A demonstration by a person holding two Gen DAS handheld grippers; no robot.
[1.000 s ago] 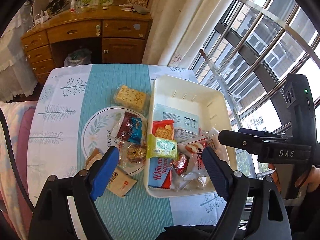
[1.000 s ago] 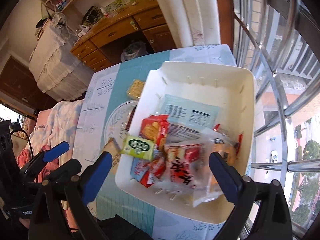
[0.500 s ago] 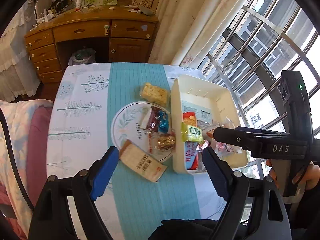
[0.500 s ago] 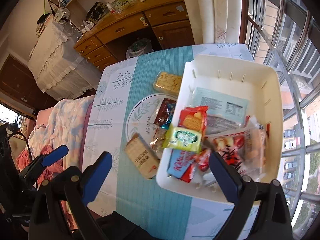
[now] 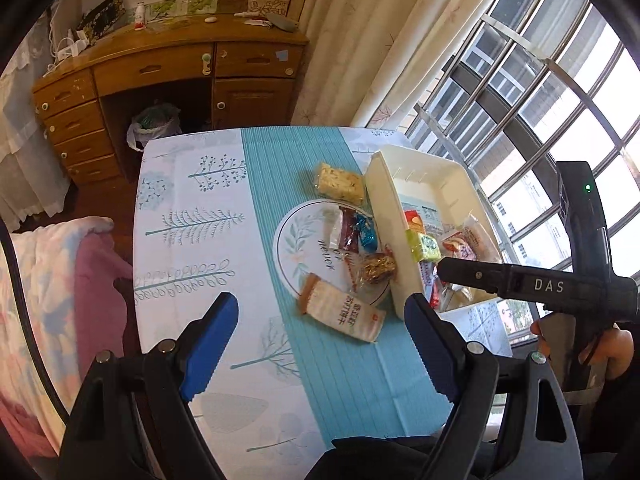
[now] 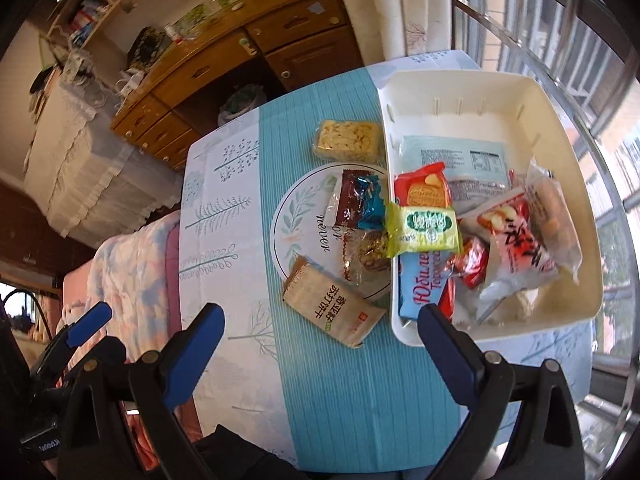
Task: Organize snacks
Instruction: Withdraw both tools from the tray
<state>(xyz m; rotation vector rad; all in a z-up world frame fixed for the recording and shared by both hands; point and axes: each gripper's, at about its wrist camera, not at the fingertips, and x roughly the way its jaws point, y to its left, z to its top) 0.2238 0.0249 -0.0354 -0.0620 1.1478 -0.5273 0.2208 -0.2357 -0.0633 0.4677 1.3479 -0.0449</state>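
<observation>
A white bin (image 6: pixel 560 92) (image 5: pixel 384 184) stands on the right of the table with several snack packets in it. Among them are a green packet (image 6: pixel 428 228) lying across its left rim and a blue pack (image 6: pixel 420 288). Left of it, a leaf-print plate (image 6: pixel 296 216) carries a brown and blue candy bag (image 6: pixel 356 200) and a nut bar (image 6: pixel 370 254). A beige cracker packet (image 6: pixel 332 308) (image 5: pixel 344 312) lies partly on the plate's near rim. A yellow crisp block (image 6: pixel 348 140) lies beyond the plate. My left gripper (image 5: pixel 320 352) and right gripper (image 6: pixel 320 356) hover open and empty above the table's near side.
A wooden desk (image 5: pixel 168 68) with drawers stands beyond the table, with a bagged bin (image 5: pixel 152 124) under it. A blanket-covered bed (image 5: pixel 48 280) lies on the left. Window bars (image 5: pixel 520 100) and a curtain (image 5: pixel 380 40) close off the right.
Both grippers have drawn back from over the white bin toward the table's near left, so more of the tablecloth and plate shows. Both stay open and empty.
</observation>
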